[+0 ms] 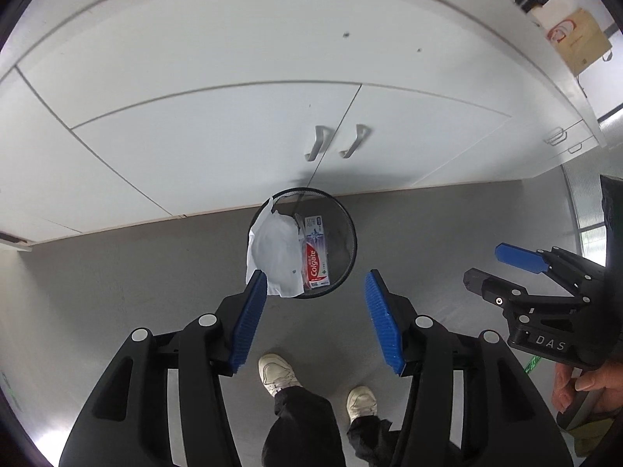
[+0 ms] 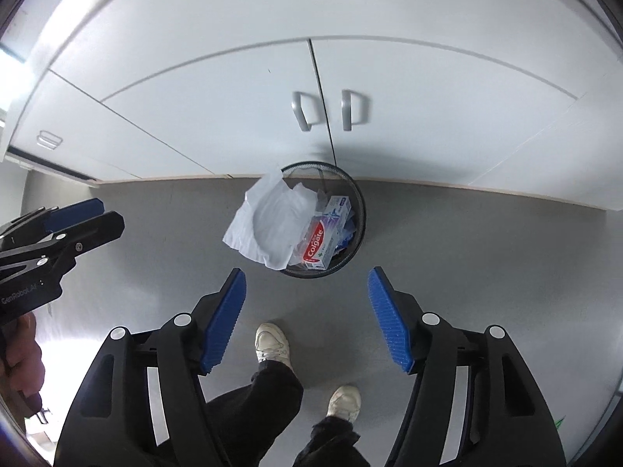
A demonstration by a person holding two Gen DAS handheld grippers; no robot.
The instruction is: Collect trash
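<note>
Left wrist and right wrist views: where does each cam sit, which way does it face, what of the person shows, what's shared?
Left wrist: on the left tool, facing steeply down at the black wire-mesh wastebasket; shows its blue pads, white shoes, dark trousers, the right tool.
Right wrist: on the right tool, facing steeply down; shows pads, shoes, the left tool.
Shared: wastebasket, white crumpled paper, red-and-white Colgate toothpaste box, white cabinet doors, grey floor.

Mesh bin [image 1: 347,233], white paper [image 1: 272,253], Colgate box [image 1: 316,260] inside
</note>
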